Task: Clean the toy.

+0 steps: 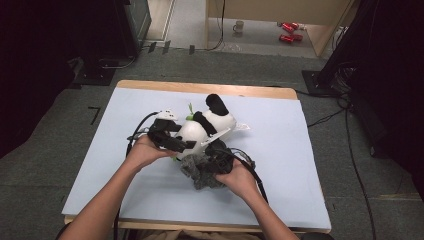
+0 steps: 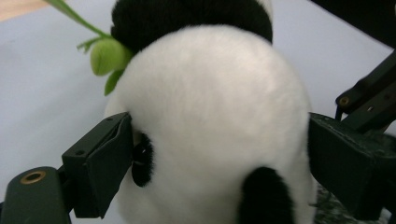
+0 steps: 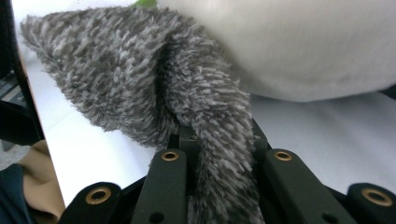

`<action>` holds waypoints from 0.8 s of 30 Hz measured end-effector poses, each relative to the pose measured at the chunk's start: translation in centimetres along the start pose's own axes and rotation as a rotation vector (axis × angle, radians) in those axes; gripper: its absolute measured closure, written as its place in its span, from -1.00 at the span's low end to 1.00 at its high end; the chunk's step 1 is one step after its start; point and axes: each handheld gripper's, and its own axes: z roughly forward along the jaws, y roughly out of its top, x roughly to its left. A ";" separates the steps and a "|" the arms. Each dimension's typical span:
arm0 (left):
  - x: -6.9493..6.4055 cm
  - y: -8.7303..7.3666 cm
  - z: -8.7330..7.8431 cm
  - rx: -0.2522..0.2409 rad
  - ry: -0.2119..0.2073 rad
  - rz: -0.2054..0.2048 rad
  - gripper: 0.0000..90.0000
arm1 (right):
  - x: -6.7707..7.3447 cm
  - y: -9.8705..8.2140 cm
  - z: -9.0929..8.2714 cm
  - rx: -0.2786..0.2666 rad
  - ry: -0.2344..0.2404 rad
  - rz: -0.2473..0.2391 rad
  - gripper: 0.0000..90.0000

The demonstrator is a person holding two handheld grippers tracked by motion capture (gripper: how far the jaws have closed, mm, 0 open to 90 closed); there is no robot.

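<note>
Plush panda [image 1: 200,131] mid-table, soft, light. Left gripper [image 2: 219,158] wide, jaws flanking panda body, barely touching. Right gripper [image 3: 224,186] clamped on grey fuzzy cloth [image 3: 140,84] just below panda; limp, grab by bunched fold.

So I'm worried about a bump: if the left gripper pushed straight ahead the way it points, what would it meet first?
Most likely the plush panda: its white body sits between the left gripper's wide-open jaws, directly ahead, seemingly very close.
</note>
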 end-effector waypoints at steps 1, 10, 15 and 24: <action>0.1 0.0 -0.1 -0.003 0.007 0.000 -0.65 | 0.0 -0.1 -0.1 0.003 0.005 0.003 0.72; 0.4 -0.2 -1.2 -0.010 0.014 0.104 0.16 | -1.4 -1.1 -4.5 -0.093 0.071 0.067 0.70; 1.0 0.6 -2.9 -0.029 0.031 0.210 0.24 | -3.1 -1.9 -7.0 -0.148 0.049 0.122 0.70; 2.3 0.4 -5.7 -0.113 -0.005 0.447 0.25 | -6.0 -3.2 -10.3 -0.261 0.051 0.238 0.70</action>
